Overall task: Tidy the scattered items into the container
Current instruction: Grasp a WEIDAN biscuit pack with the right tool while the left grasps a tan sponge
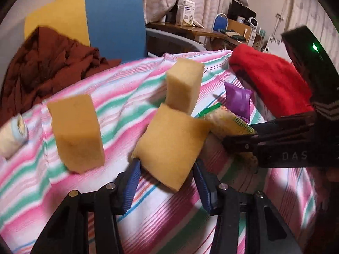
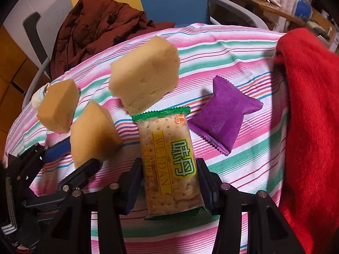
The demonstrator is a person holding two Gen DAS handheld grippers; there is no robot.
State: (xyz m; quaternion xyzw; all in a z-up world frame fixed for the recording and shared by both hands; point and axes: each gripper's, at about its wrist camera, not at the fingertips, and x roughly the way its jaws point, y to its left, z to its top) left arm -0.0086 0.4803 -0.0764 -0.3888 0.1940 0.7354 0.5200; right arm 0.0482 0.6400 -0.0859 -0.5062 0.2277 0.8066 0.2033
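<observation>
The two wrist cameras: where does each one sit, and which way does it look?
Left wrist: on the left gripper, looking along its fingers at a yellow sponge; right gripper crosses in.
Right wrist: on the right gripper, looking at the cracker packet; left gripper shows.
Shared: striped cloth, purple packet.

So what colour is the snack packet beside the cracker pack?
Purple: the snack packet lies right of the cracker pack, clearest in the right wrist view.

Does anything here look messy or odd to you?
Yes. Sponges, such as the one standing on end, lie scattered at odd angles on the striped cloth, with a purple packet. No container is in view. Each hand-held gripper already holds something: a sponge and a cracker pack.
</observation>
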